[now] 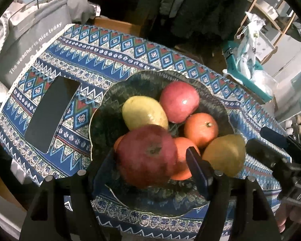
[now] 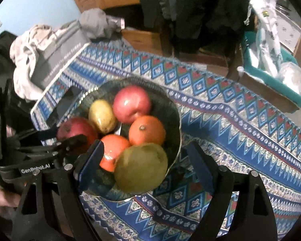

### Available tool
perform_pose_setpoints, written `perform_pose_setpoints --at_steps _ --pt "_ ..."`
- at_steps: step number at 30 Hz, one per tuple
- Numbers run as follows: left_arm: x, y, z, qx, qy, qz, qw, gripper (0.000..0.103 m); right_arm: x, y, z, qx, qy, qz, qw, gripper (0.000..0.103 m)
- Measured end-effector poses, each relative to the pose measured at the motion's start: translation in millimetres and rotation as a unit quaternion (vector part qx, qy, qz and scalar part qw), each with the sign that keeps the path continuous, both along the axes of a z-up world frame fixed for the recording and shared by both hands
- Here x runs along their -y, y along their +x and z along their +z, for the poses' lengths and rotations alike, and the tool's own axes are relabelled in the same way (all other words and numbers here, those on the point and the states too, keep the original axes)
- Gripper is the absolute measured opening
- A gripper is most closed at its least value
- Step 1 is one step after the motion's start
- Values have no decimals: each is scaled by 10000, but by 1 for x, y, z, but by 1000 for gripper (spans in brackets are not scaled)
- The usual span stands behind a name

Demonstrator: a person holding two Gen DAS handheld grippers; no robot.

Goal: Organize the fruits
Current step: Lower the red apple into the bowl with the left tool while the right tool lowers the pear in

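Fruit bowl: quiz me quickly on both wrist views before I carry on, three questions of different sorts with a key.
1. True or false: the black phone lies inside the bowl.
2. Fill in: the left gripper is open, and its jaws straddle a red ____.
3. Which fruit lies between the open jaws of the right gripper?

Key
1. False: the phone lies on the patterned cloth, beside the bowl.
2. apple
3. The greenish pear at the bowl's near rim.
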State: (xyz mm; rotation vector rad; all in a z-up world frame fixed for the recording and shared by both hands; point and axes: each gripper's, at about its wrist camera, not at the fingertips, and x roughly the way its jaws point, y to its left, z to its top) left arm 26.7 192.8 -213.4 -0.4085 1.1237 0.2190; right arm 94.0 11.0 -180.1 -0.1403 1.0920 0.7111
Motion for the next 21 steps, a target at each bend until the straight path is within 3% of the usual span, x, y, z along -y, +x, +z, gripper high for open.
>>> perform_pose_setpoints --at_steps 13,21 --pt "18 -4 47 568 7 -135 9983 79 18 -8 52 834 -242 -456 9952 86" --pt "38 -7 87 1108 96 -326 9933 82 40 -18 92 1294 -71 -714 9890 87"
